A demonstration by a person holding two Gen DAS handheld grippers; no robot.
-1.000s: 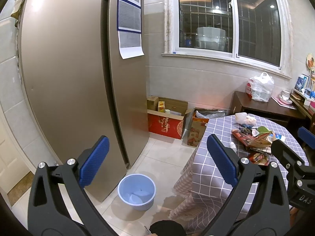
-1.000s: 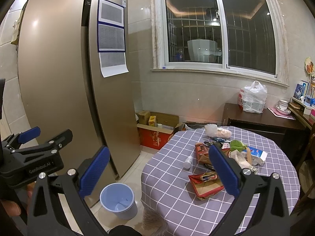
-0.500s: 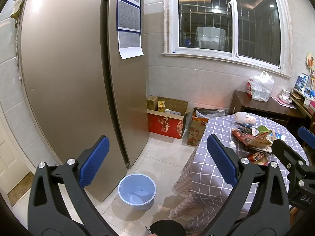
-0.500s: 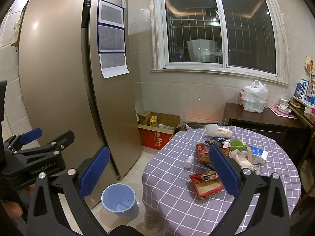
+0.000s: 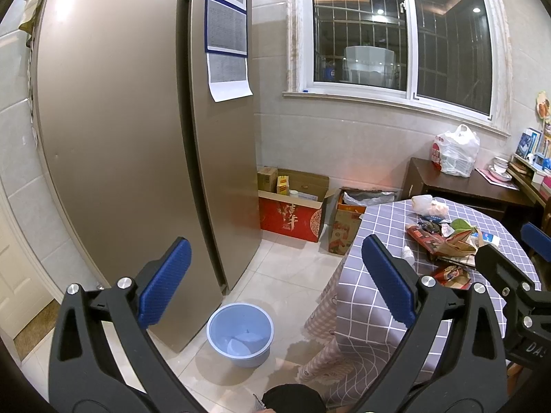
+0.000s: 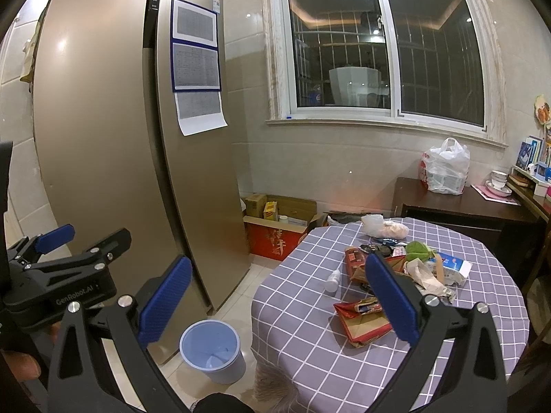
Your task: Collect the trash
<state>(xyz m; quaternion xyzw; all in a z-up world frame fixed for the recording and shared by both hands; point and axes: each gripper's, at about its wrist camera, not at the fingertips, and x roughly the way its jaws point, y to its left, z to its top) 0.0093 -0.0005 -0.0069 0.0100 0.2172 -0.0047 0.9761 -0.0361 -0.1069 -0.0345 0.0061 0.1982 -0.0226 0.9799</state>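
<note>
A pile of trash (image 6: 389,272) lies on the round table with the purple checked cloth (image 6: 310,309): red wrappers (image 6: 363,316), a small white bottle (image 6: 333,280), crumpled paper, a green scrap and a blue-white pack. The pile also shows in the left wrist view (image 5: 444,241). A light blue bin (image 6: 211,351) stands on the floor left of the table, also in the left wrist view (image 5: 240,334). My left gripper (image 5: 275,285) is open and empty, high above the bin. My right gripper (image 6: 275,292) is open and empty, above the table's near left edge.
A tall bronze fridge (image 5: 137,137) stands at the left. Cardboard boxes (image 5: 292,206) and a paper bag (image 5: 344,230) sit under the window. A dark side table (image 6: 465,206) with a white plastic bag (image 6: 444,168) stands at the back right.
Both views have shifted only slightly. Both grippers stay open and empty.
</note>
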